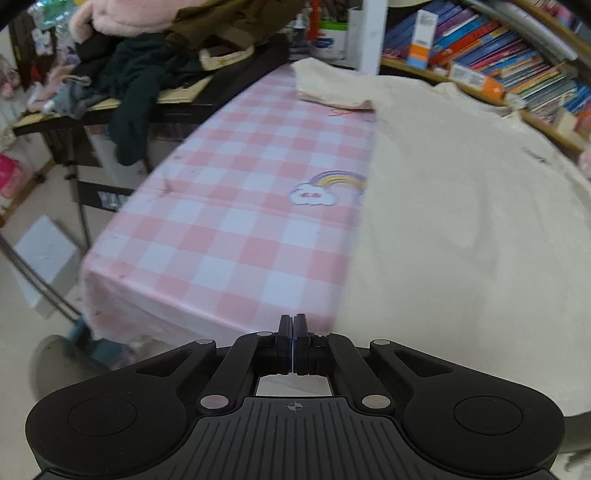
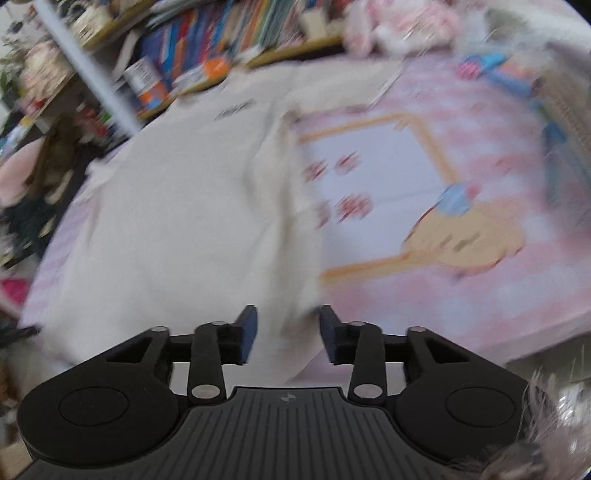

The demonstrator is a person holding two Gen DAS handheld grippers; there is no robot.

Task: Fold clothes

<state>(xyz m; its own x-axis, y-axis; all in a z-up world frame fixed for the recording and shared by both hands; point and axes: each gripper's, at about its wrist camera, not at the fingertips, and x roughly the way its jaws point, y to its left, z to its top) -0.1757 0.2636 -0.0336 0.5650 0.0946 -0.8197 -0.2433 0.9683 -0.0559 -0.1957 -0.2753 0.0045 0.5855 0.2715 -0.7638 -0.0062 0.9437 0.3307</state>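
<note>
A cream T-shirt [image 1: 461, 221] lies spread flat on a table covered with a pink-and-white checked cloth [image 1: 240, 206]. Its far sleeve [image 1: 332, 88] is tucked in on top. My left gripper [image 1: 292, 321] is shut with nothing visible between its fingers. It hovers at the table's near edge, just left of the shirt's hem. In the blurred right wrist view the T-shirt [image 2: 177, 221] fills the left half. My right gripper [image 2: 288, 317] is open, and the shirt's near right edge lies in the gap between its fingers, with no pad seen pressing on it.
A heap of dark clothes [image 1: 140, 74] and a pink plush [image 1: 110, 18] sit on a side table at the far left. A full bookshelf [image 1: 498, 62] runs behind the table. The tablecloth's printed picture [image 2: 388, 184] lies bare to the right of the shirt.
</note>
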